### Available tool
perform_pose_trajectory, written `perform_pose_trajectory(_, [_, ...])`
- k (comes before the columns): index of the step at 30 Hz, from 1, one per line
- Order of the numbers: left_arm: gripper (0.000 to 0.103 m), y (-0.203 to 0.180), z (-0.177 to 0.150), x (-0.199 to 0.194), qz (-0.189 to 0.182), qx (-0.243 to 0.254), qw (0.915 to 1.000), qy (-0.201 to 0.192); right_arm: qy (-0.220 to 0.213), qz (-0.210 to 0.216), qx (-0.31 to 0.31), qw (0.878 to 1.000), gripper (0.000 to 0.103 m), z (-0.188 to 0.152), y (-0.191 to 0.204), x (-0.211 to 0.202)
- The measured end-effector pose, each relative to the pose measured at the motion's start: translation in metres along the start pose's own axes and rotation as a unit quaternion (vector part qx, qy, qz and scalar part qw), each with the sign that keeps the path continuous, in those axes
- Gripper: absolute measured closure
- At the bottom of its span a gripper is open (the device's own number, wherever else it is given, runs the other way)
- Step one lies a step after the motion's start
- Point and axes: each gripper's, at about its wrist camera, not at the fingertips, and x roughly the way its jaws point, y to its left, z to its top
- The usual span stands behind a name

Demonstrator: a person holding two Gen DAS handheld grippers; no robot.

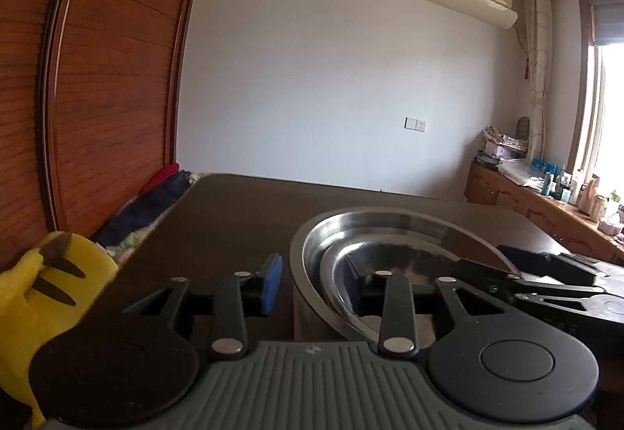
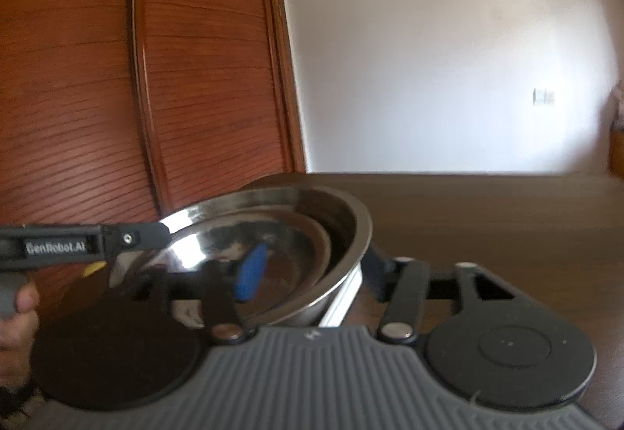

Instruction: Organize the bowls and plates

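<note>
A large steel bowl (image 1: pixel 394 223) stands on the dark table (image 1: pixel 234 211), with a smaller steel bowl (image 1: pixel 390 262) tilted inside it. My left gripper (image 1: pixel 316 282) is open and straddles the near rims of both bowls, its blue pad (image 1: pixel 273 282) outside on the left. My right gripper (image 2: pixel 308 274) is open across the big bowl's (image 2: pixel 351 235) wall, with one blue pad (image 2: pixel 249 274) inside on the smaller bowl (image 2: pixel 234 239). The right gripper also shows in the left wrist view (image 1: pixel 546 282) at the bowls' right rim. The left gripper's finger (image 2: pixel 132 237) touches the rim.
A yellow plush toy (image 1: pixel 46 282) sits at the table's left edge beside folded clothes (image 1: pixel 156 204). A wooden wardrobe (image 2: pixel 156 79) stands behind. A cluttered wooden sideboard (image 1: pixel 546 196) runs under the window at the right.
</note>
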Motion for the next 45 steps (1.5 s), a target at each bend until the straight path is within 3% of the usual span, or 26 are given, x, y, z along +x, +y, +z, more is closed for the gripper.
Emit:
perform_pose_trajectory(14, [0.0, -0.022, 0.026, -0.036, -0.006, 0.039, 0.9964, -0.075, -0.045, -0.067, -0.02, 0.997, 0.036, 0.026, -0.004, -0.053])
perform_pose_trajectory(23, [0.0, -0.037, 0.026, -0.053, -0.018, 0.049, 0.9948, -0.088, -0.065, -0.097, -0.007, 0.993, 0.028, 0.036, -0.008, -0.082])
perform_pose_trajectory(34, [0.0, -0.058, 0.013, -0.065, 0.015, 0.068, 0.9951, -0.07, -0.083, -0.128, -0.009, 0.988, 0.0, 0.028, -0.008, -0.101])
perform_pose_trajectory(45, [0.0, -0.065, -0.005, -0.071, 0.018, 0.08, 0.9954, -0.049, -0.066, -0.162, -0.011, 0.985, 0.0, 0.017, -0.007, -0.107])
